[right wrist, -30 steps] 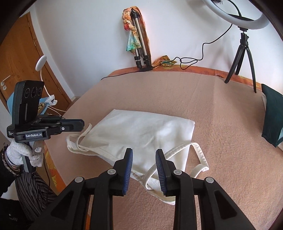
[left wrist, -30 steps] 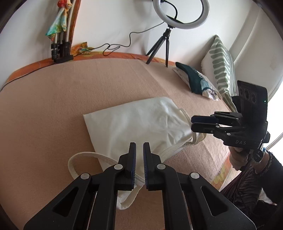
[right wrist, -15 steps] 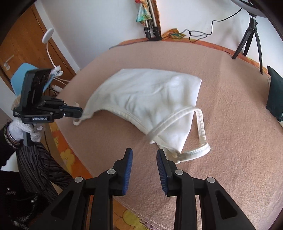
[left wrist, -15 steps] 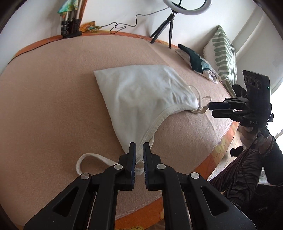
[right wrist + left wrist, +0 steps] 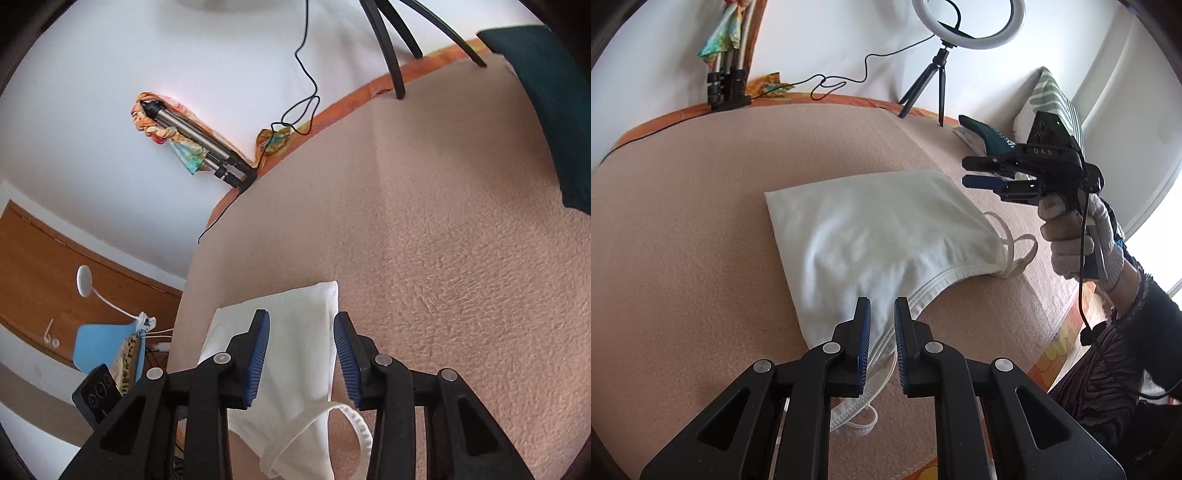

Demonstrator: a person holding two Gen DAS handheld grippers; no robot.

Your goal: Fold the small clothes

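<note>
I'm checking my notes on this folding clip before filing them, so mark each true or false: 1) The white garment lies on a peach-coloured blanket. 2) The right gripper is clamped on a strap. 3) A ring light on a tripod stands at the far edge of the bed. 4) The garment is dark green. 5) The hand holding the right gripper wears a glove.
1) True: the white garment lies on the peach blanket.
2) False: the right gripper is held above the garment, jaws apart, nothing between them.
3) True: the ring light stands there on its tripod.
4) False: it is white; the dark green item lies by the striped pillow.
5) True: the hand wears a light glove.
</note>
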